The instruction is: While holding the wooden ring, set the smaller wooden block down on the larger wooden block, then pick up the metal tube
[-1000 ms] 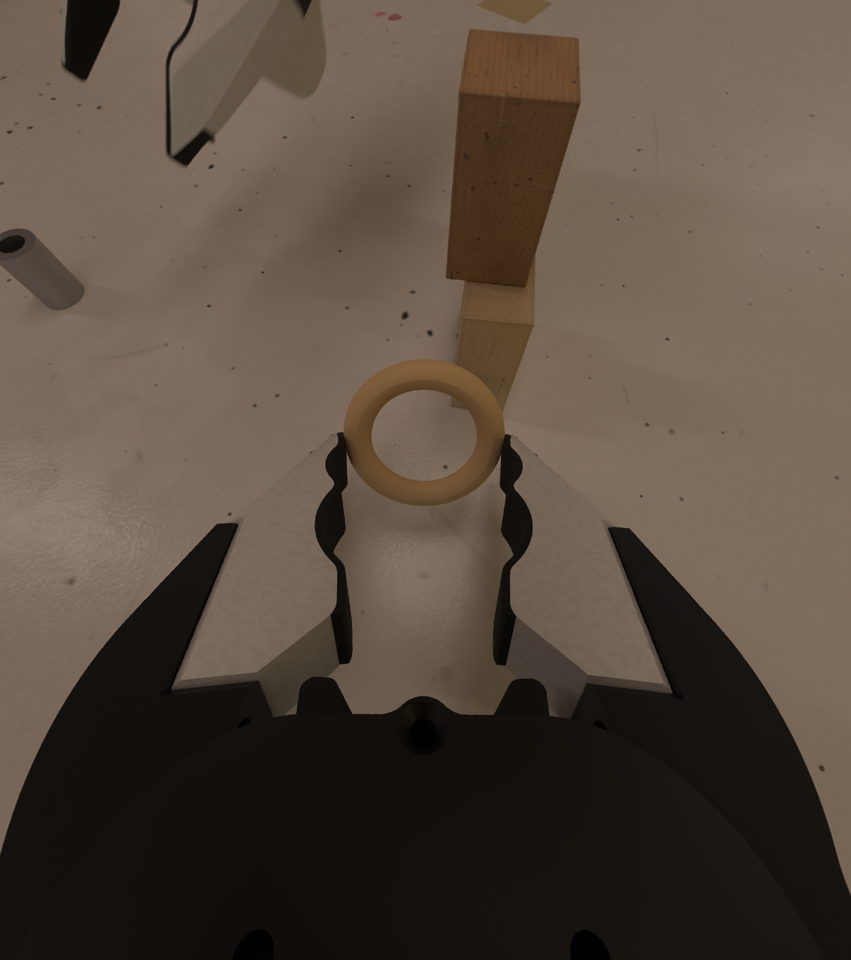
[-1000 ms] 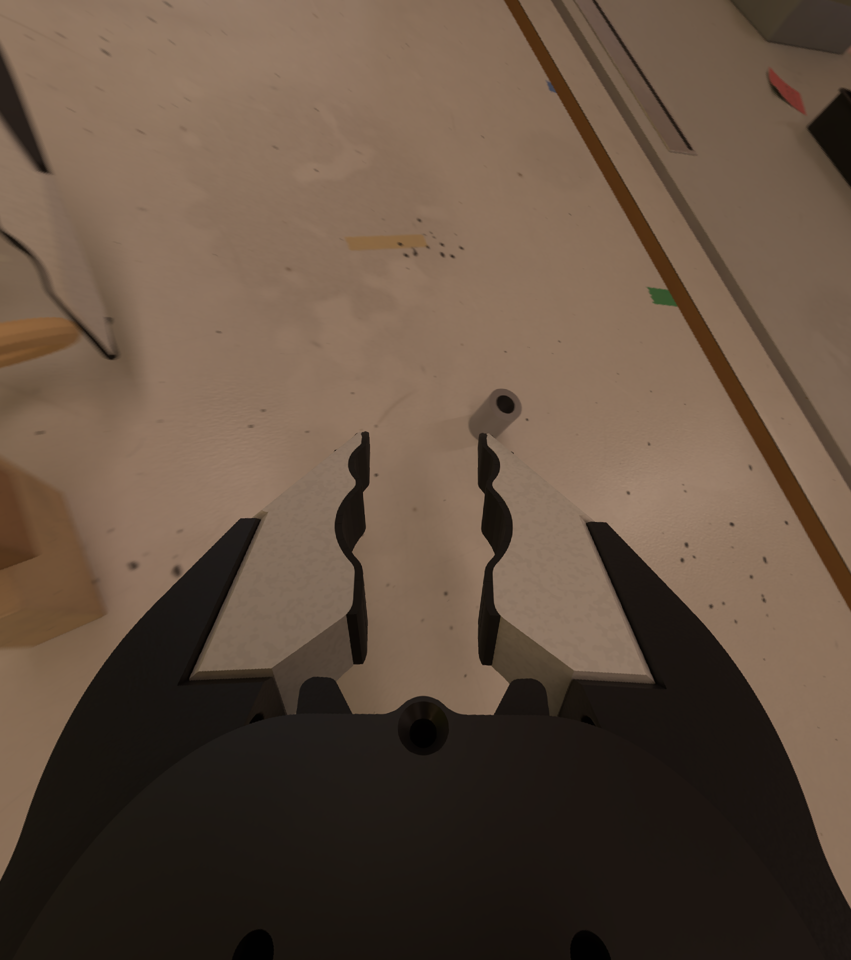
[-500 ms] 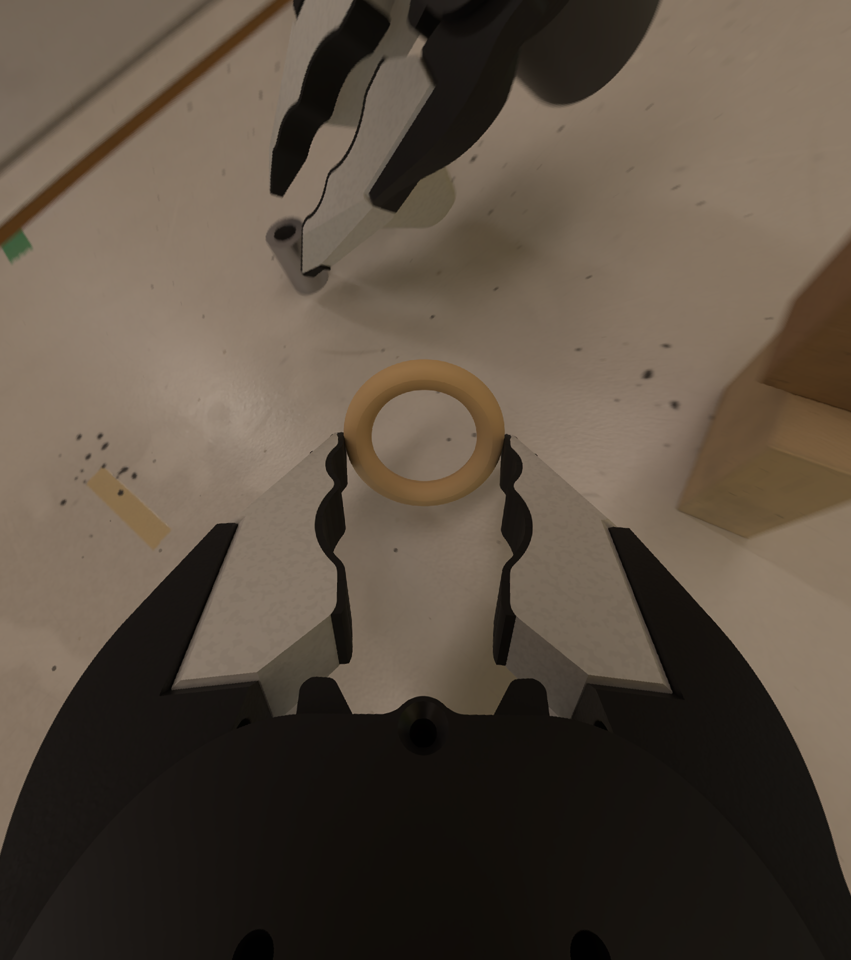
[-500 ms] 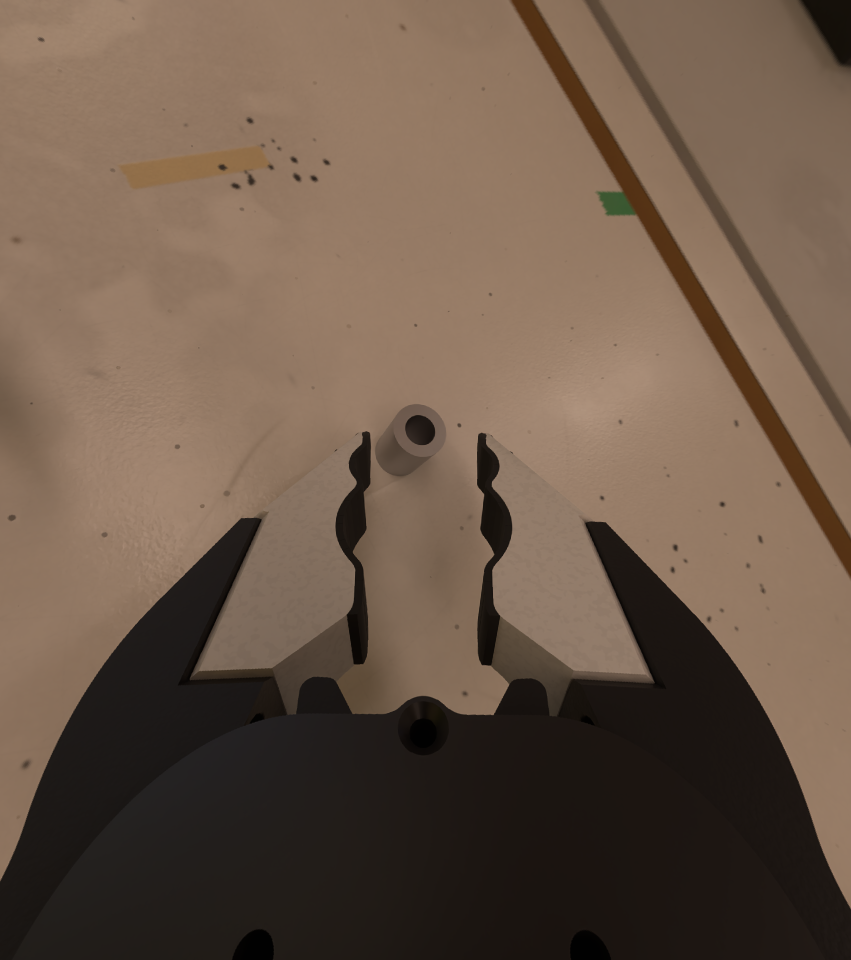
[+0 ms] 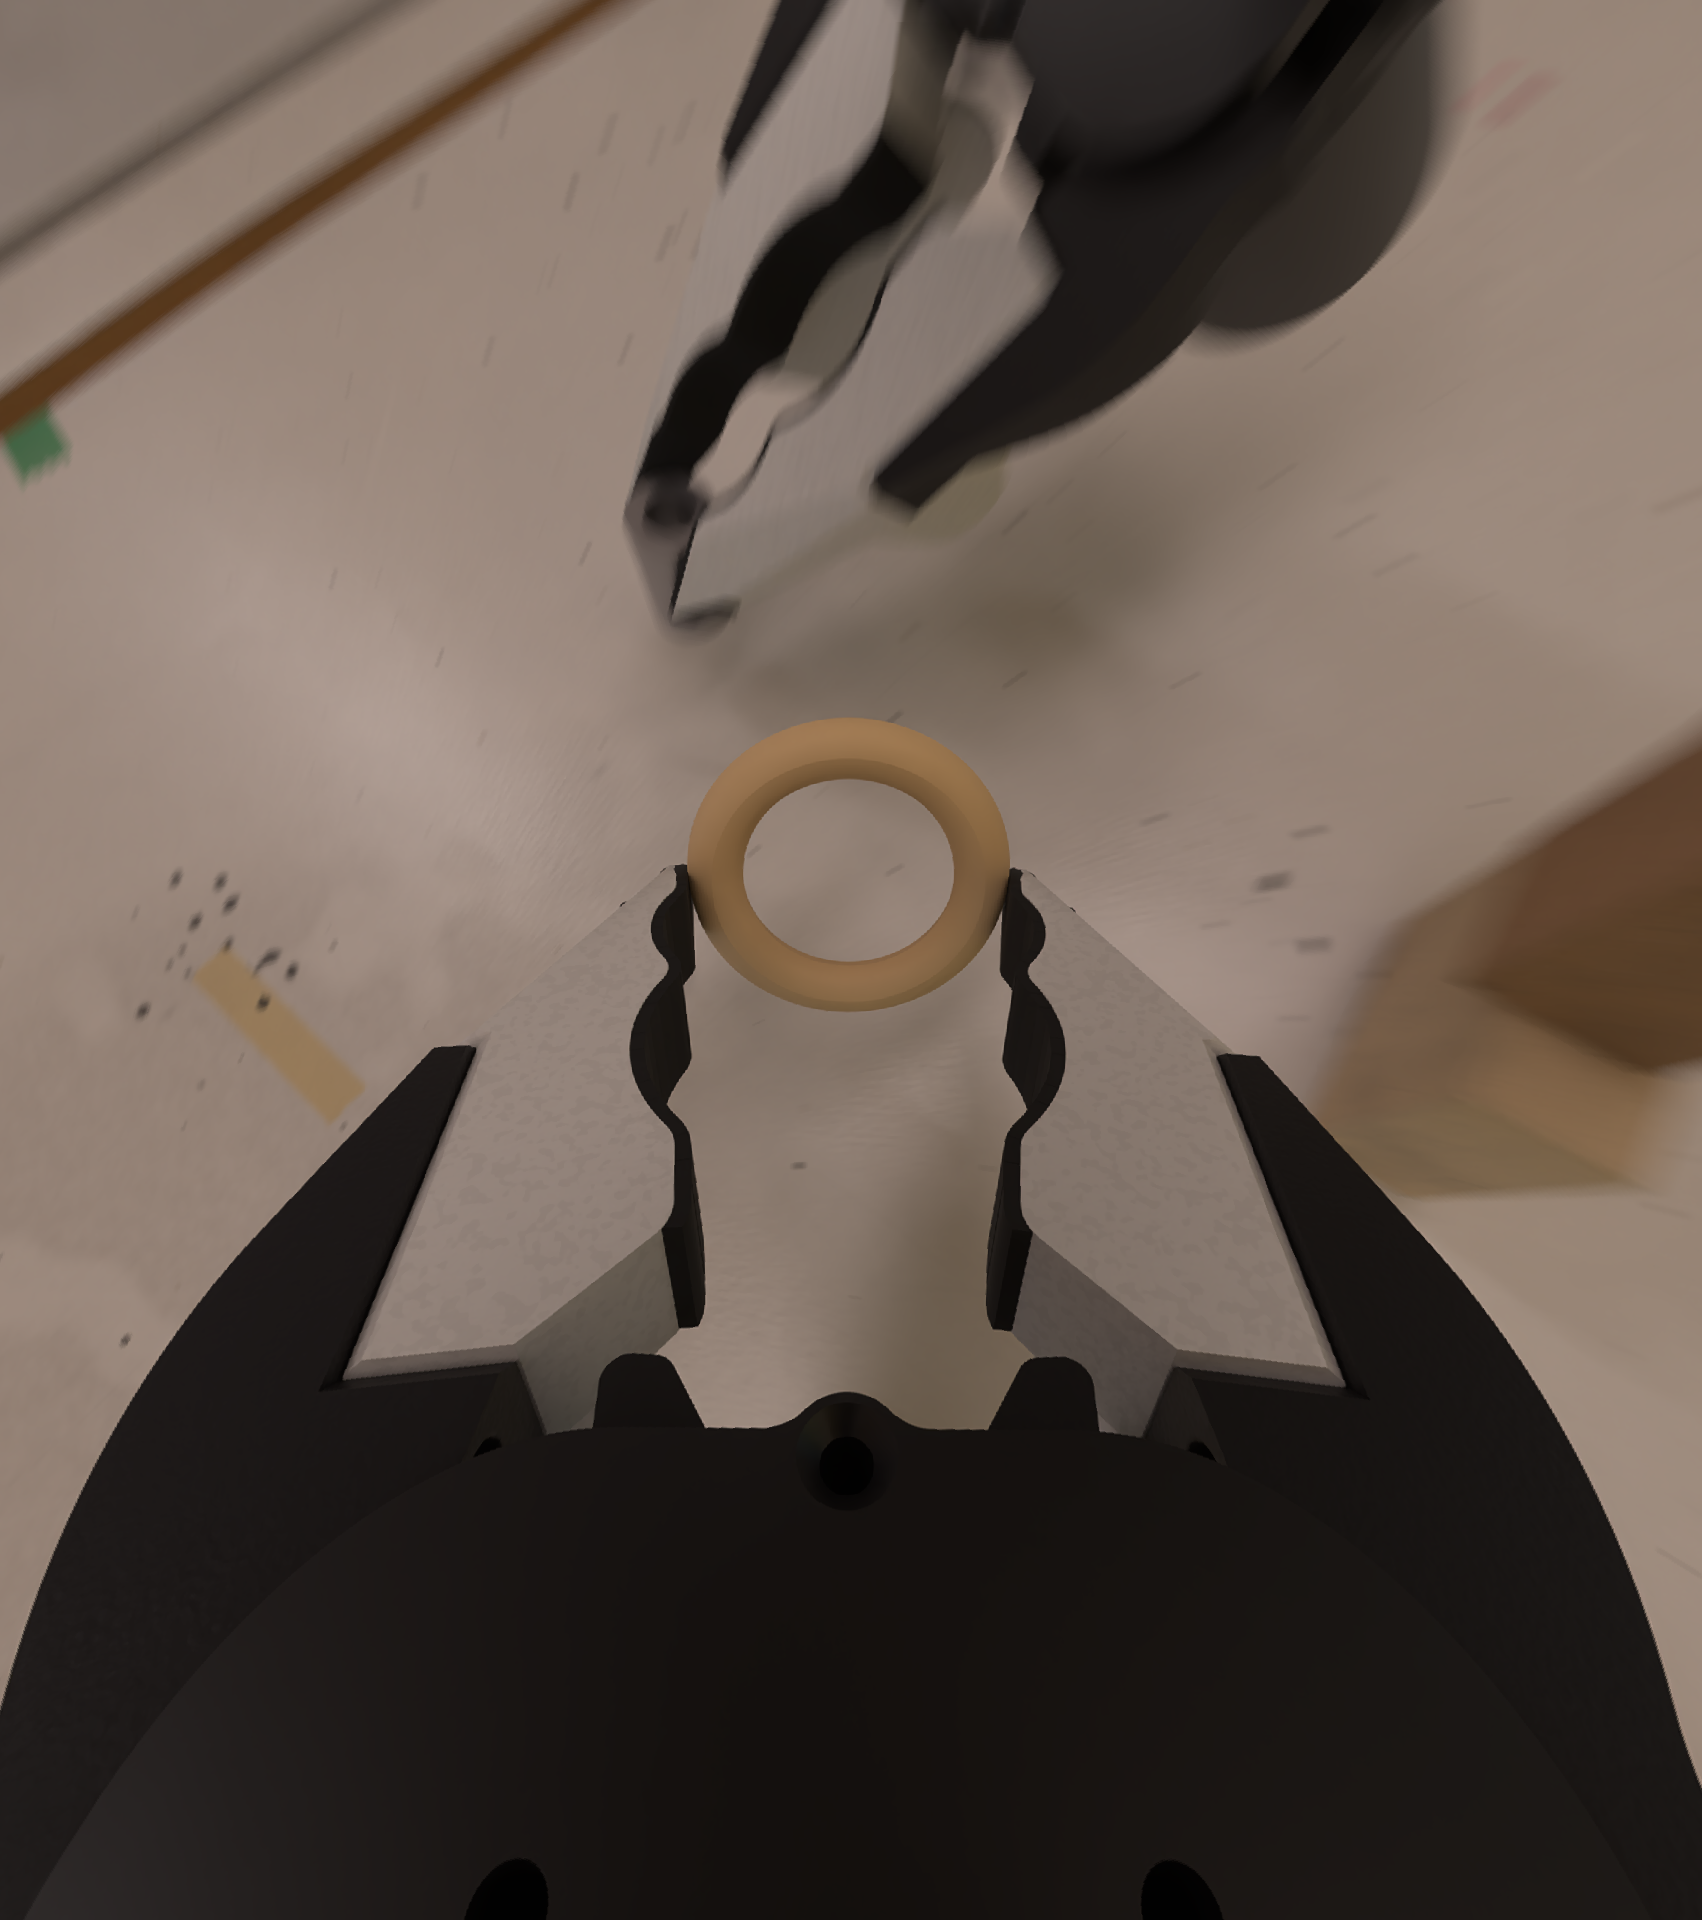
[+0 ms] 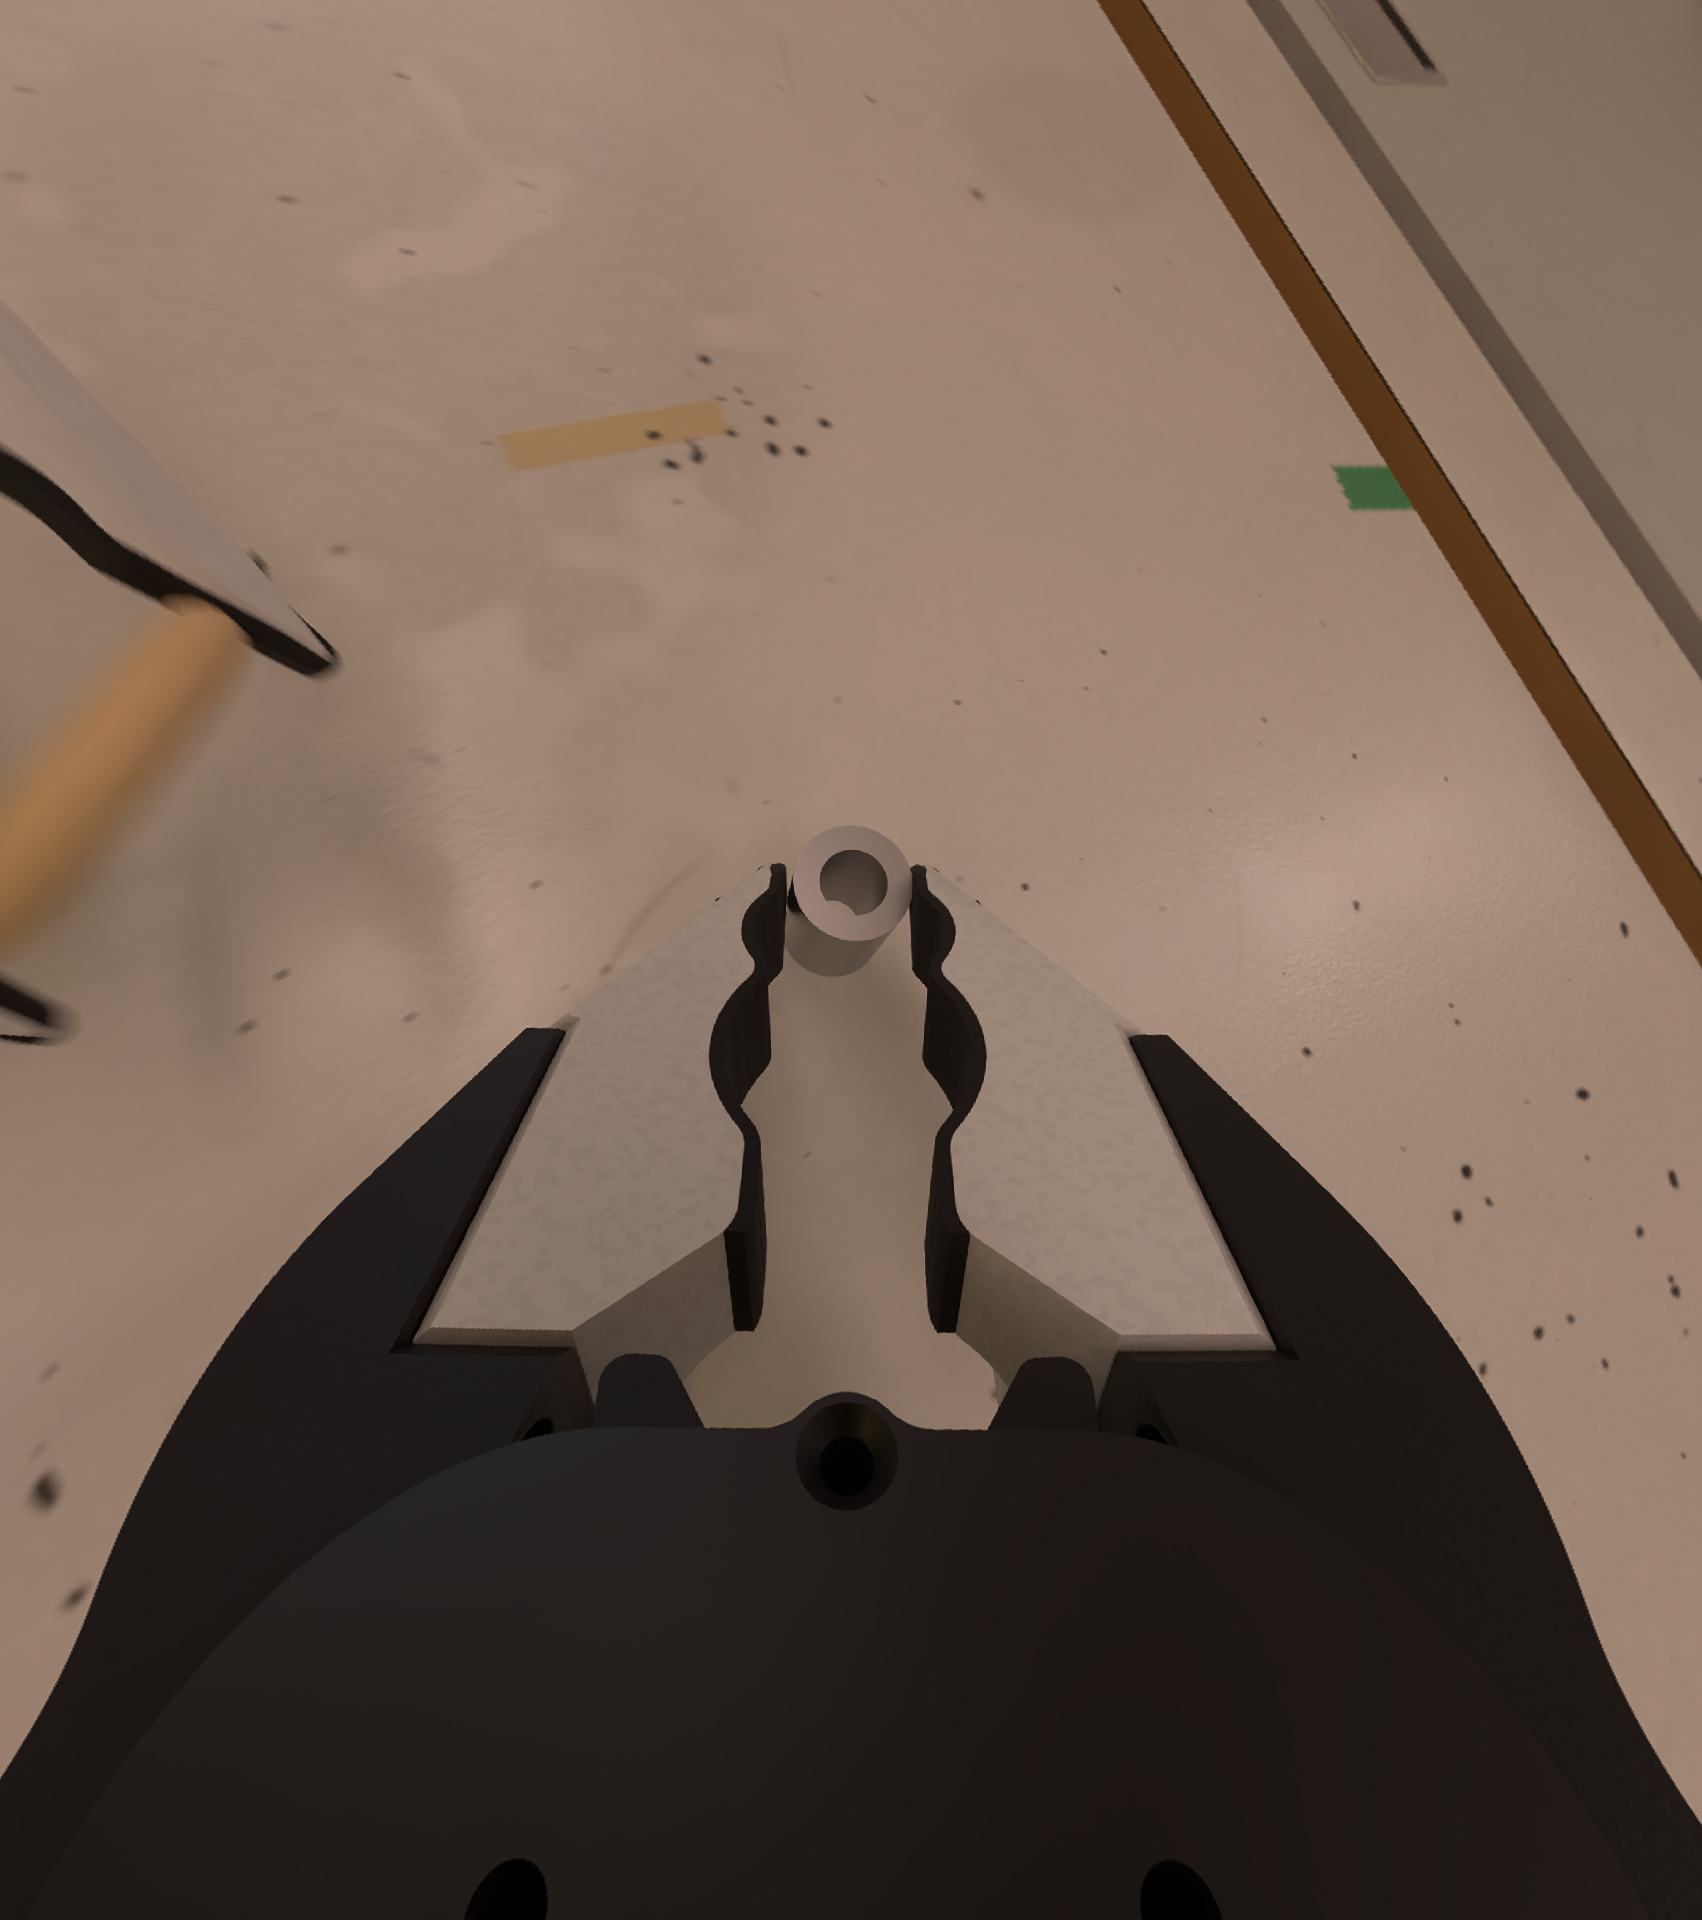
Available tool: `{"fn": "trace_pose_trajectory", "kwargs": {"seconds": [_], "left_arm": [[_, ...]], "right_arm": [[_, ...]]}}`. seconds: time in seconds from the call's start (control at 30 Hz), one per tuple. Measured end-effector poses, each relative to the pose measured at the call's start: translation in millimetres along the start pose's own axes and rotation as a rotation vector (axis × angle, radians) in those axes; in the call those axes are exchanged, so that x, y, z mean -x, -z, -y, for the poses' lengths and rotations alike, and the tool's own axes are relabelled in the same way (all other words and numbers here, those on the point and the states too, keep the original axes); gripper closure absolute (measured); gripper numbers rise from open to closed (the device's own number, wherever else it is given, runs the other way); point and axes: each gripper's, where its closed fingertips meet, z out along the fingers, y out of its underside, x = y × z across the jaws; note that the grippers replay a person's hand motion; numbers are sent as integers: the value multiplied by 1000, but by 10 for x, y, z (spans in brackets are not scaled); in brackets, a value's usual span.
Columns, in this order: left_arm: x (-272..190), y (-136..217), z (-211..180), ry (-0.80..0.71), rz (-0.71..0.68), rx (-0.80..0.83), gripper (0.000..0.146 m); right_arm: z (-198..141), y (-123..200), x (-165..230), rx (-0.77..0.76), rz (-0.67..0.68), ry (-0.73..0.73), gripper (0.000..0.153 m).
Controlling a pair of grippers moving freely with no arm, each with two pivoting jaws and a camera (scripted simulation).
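Your left gripper (image 5: 848, 883) is clamped on the wooden ring (image 5: 848, 864), both fingertips pressed against its sides, the ring facing the camera like a hoop out past the tips. Your right gripper (image 6: 849, 883) has the metal tube (image 6: 844, 902) pinched right at the fingertips, each tip touching a side, the open bore end pointing up at the lens and the floor (image 6: 1034, 727) showing below.

Look across from the left wrist view: there's your right gripper (image 5: 712, 540), blurred, pointing down, with the grey tube (image 5: 665, 520) showing at its tips. Whether the tube is clear of the floor there, you can't tell through the blur.

Off to your right in that same view, the blocks: the darker brown block (image 5: 1636, 914) sits on top of the paler block (image 5: 1429, 1101), both smeared by blur at the frame edge.

From the right wrist view, your left gripper (image 6: 161, 821) pokes in at the left edge, the ring (image 6: 68, 769) seen edge-on between its fingers.

Further out, a strip of tan tape (image 6: 613, 436) lies among black specks, a scrap of green tape (image 6: 1372, 488) beside the brown line (image 6: 1449, 540).
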Motion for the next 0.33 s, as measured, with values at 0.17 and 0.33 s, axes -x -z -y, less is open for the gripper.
{"fn": "trace_pose_trajectory", "kwargs": {"seconds": [0.17, 0.33], "left_arm": [[-728, 755, 568, -121, -255, -219, 86], [-1183, 751, 469, -253, -342, -90, 86]], "right_arm": [[-44, 308, 225, -38, 64, 48, 129], [-122, 492, 312, -51, 92, 57, 129]]}}
